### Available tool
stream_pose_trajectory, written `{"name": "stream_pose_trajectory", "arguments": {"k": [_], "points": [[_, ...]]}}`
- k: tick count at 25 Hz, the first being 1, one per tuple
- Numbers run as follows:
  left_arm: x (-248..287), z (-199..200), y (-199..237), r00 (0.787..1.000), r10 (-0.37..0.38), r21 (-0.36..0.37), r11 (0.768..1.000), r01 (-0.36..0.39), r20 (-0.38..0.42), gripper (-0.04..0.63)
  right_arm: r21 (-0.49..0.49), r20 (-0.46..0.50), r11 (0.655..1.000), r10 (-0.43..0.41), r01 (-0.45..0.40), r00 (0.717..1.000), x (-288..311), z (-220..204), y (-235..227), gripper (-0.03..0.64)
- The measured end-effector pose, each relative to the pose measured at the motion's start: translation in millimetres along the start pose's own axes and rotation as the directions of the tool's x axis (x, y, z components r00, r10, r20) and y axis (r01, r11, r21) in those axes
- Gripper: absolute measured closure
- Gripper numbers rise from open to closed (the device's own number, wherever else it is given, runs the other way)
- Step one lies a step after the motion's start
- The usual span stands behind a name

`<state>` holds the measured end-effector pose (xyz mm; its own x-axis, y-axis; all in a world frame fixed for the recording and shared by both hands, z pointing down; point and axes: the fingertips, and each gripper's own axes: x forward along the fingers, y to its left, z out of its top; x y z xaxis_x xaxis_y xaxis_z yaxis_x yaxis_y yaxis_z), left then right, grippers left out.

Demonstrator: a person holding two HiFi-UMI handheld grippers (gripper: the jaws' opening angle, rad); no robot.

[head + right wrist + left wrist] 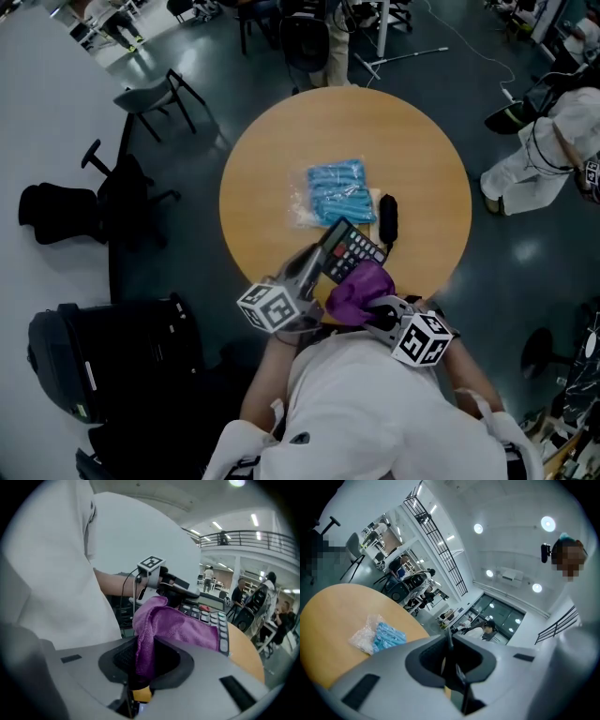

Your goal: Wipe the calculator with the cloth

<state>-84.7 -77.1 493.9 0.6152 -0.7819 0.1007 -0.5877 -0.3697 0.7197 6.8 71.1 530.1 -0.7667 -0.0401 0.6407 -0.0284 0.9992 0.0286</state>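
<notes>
Gripped the calculator (352,248) by its edge in the narrowly parted left tongs (450,645), tilted over the near edge of the table (422,169). Pinched the purple cloth (173,625) in the right tongs (144,657), pressed against the calculator's keys. Found a blue packet (339,192) lying farther out.

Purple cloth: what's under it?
The calculator. Its far end and one side show past the cloth; the rest of its face is covered.
</notes>
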Motion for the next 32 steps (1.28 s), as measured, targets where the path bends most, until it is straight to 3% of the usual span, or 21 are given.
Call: {"name": "stream_pose_trajectory", "arguments": {"k": [5, 7, 9, 11, 14, 17, 20, 25, 29, 32], "points": [[-0.9, -8.6, 1.6, 1.0, -0.005, -0.007, 1.0, 0.005, -0.005, 0.548, 0.157, 0.205, 0.988, -0.041, 0.009, 0.978, -28.8, 15.9, -6.8, 0.541], [-3.1, -10.3, 1.9, 1.0, -0.008, -0.008, 1.0, 0.008, -0.008, 0.548, 0.215, 0.337, 0.976, -0.107, 0.034, 0.935, -54.2, 36.5, -21.9, 0.541], [-5.1, -9.9, 0.8, 1.0, -0.019, -0.01, 1.0, 0.019, -0.013, 0.548, 0.28, 0.447, 0.957, -0.194, 0.069, 0.873, -86.7, 59.6, -44.4, 0.541], [-5.9, -8.8, -2.9, 0.999, -0.041, -0.004, 0.999, 0.041, -0.022, 0.548, 0.281, 0.462, 0.946, -0.282, 0.162, 0.841, -110.7, 70.6, -71.2, 0.541], [-3.0, -8.3, -15.9, 0.994, -0.094, 0.025, 0.995, 0.096, -0.05, 0.548, 0.171, 0.325, 0.917, -0.398, 0.361, 0.858, -110.2, 64.9, -111.2, 0.541], [1.3, -7.6, -30.0, 0.989, -0.133, 0.043, 0.99, 0.136, -0.062, 0.548, 0.024, 0.25, 0.911, -0.405, 0.412, 0.88, -76.3, 64.2, -129.6, 0.541], [2.1, -5.5, -32.6, 0.991, -0.126, 0.04, 0.991, 0.127, -0.044, 0.548, -0.072, 0.219, 0.945, -0.298, 0.32, 0.929, -45.4, 58.2, -109.4, 0.541], [-1.9, 1.9, -19.5, 0.996, -0.085, 0.044, 0.995, 0.086, -0.026, 0.548, -0.016, 0.176, 0.993, -0.114, 0.119, 0.978, -24.7, 30.5, -43.3, 0.541], [-1.3, -3.4, -12.8, 0.997, -0.069, 0.048, 0.996, 0.071, -0.037, 0.548, 0.087, 0.158, 0.996, -0.011, -0.003, 0.987, -18.1, -3.4, -4.4, 0.541], [0.3, -10.6, -13.2, 0.996, -0.056, 0.128, 0.99, 0.065, -0.071, 0.548, 0.175, 0.233, 0.985, -0.037, -0.005, 0.972, -34.9, -4.9, -6.8, 0.541]]}}
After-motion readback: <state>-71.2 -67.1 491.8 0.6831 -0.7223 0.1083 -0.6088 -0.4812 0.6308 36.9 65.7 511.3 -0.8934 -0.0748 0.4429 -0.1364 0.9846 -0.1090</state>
